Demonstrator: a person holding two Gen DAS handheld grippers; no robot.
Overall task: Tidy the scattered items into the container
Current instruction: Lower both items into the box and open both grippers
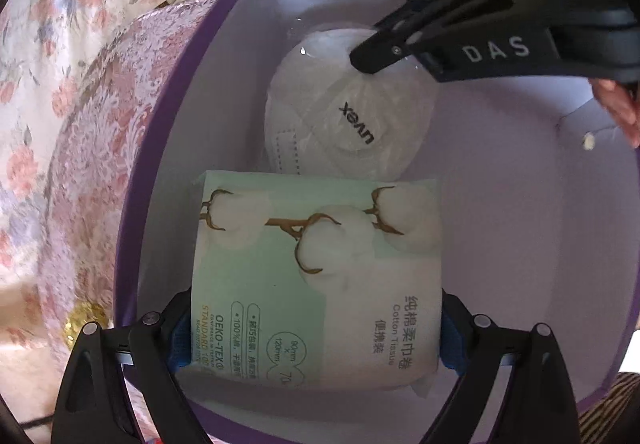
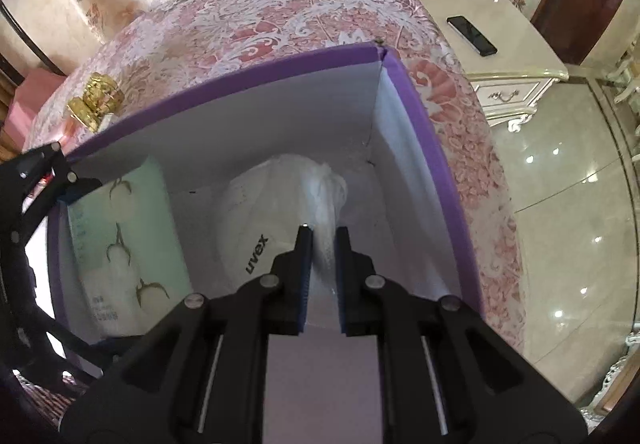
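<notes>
Cotton tissue pack (image 1: 316,284) sits low inside the purple box (image 1: 132,203), and my left hand-held gripper (image 1: 308,328) clamps its near end from both sides, so I can set it flat against the wall. Beside it lies the bagged uvex mask (image 1: 348,115); my right hand-held gripper (image 2: 322,244) stands at a narrow gap around the bunched bag neck, which I judge is pinched for lowering. Both items are within the box walls; the box rests on a floral bed (image 2: 280,11).

Both wrist cameras look steeply down, close, into the same purple box (image 1: 132,203) (image 2: 224,77) from adjacent sides.
</notes>
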